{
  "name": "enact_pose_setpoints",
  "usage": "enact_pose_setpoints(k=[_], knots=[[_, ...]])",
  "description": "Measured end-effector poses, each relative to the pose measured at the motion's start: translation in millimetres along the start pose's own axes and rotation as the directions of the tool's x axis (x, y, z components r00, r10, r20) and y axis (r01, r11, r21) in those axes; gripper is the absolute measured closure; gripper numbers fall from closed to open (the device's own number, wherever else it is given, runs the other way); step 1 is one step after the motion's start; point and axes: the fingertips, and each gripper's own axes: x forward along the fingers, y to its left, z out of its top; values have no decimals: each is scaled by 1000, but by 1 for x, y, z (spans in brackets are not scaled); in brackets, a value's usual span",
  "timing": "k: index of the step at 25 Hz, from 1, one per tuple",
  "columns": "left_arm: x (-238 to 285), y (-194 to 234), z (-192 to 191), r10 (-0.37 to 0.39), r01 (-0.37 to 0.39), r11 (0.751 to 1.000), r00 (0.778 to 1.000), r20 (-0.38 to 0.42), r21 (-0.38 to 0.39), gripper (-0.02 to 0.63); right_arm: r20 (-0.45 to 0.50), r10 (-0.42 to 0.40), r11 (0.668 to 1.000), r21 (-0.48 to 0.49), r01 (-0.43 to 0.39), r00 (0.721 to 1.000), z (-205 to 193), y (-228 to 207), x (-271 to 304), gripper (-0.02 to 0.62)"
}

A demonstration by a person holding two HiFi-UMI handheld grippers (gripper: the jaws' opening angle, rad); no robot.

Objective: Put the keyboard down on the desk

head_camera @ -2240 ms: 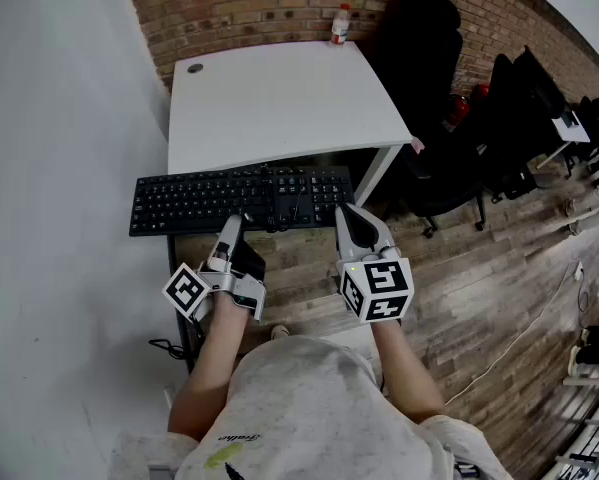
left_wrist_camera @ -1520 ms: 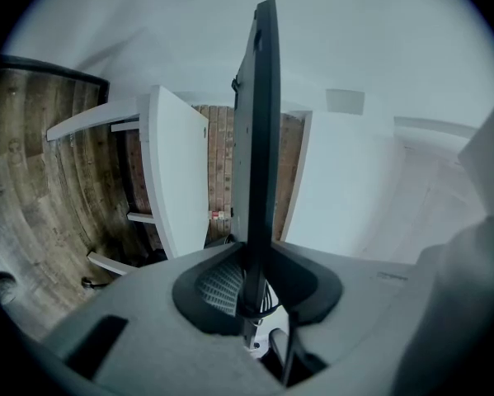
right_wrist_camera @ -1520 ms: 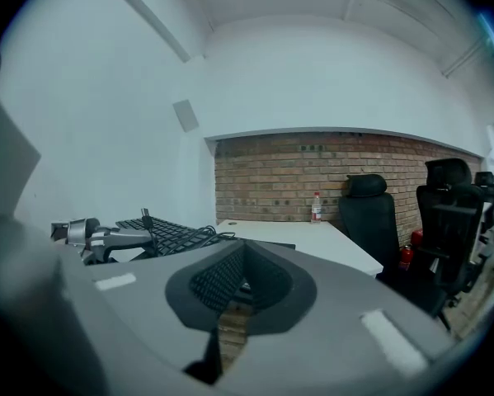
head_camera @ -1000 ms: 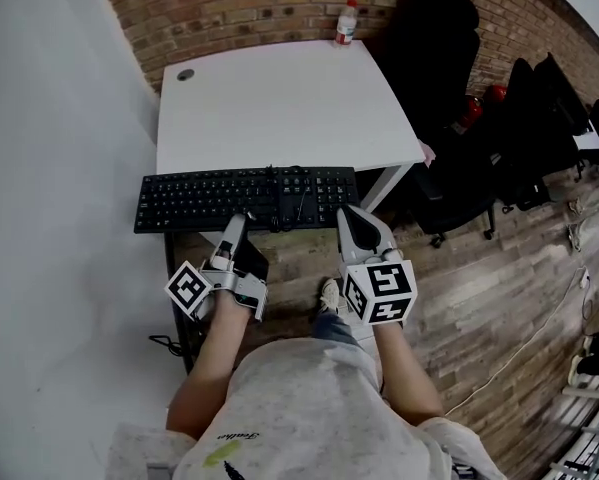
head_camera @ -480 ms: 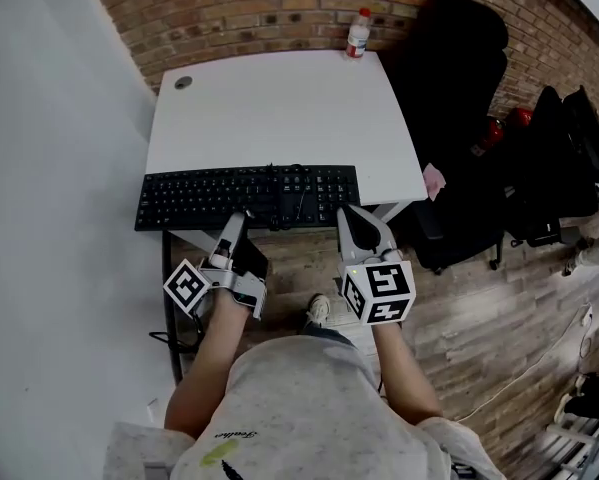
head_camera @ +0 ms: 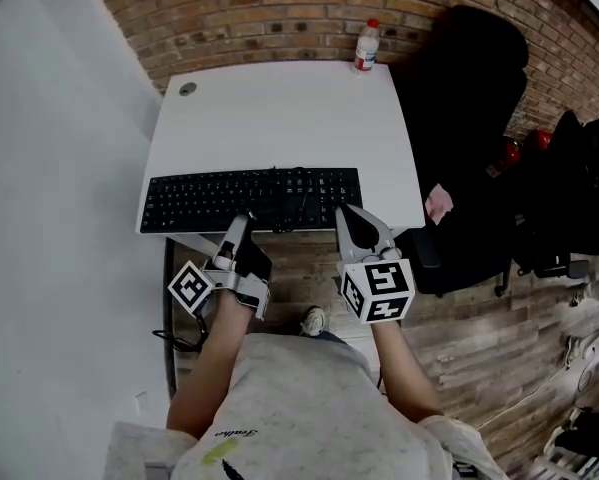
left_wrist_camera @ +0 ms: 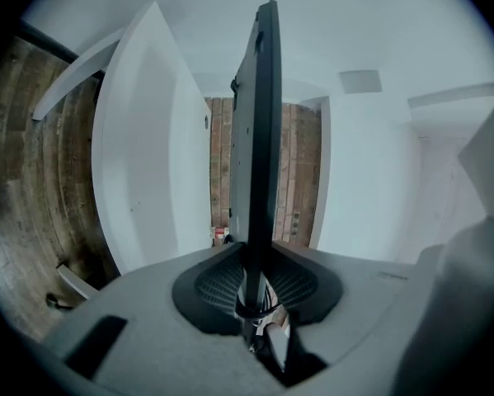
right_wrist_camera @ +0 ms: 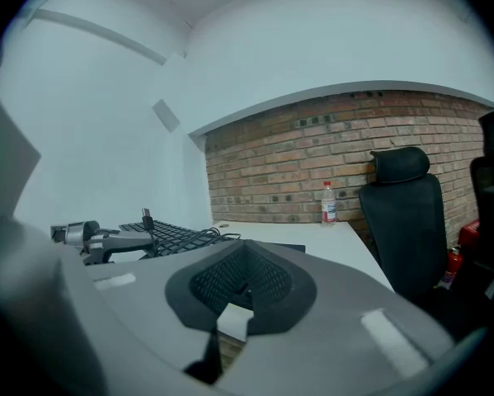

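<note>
A black keyboard (head_camera: 249, 200) hangs level over the front part of the white desk (head_camera: 279, 118); a coiled cable (head_camera: 297, 203) lies on its keys. My left gripper (head_camera: 241, 226) is shut on the keyboard's near edge. In the left gripper view the keyboard (left_wrist_camera: 263, 122) stands edge-on between the pads of the left gripper (left_wrist_camera: 255, 262), with a gap to the desk (left_wrist_camera: 148, 155). My right gripper (head_camera: 349, 218) sits at the keyboard's near right end. In the right gripper view its pads (right_wrist_camera: 245, 258) meet with nothing between them, and the keyboard (right_wrist_camera: 172, 236) lies just left and ahead.
A plastic bottle (head_camera: 366, 46) stands at the desk's far right edge by the brick wall. A round cable hole (head_camera: 187, 89) is at the far left corner. A black office chair (head_camera: 469, 88) stands right of the desk. A white wall runs along the left.
The keyboard, earlier held in front of the desk's near edge, now overlaps the desk's front part. Both grippers have kept their places on it, and the person has stepped closer.
</note>
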Motion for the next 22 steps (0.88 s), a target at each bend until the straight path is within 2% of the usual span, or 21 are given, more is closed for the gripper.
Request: enact_pose_setpoints(k=[14, 22], knots=[[51, 23, -1, 15, -14, 1000, 1000, 20, -19, 528, -32, 32, 999, -7, -32, 999, 0, -38, 42, 584], [105, 47, 35, 27, -26, 999, 1000, 8, -40, 528, -64, -3, 1000, -3, 3, 998, 6, -58, 100, 584]])
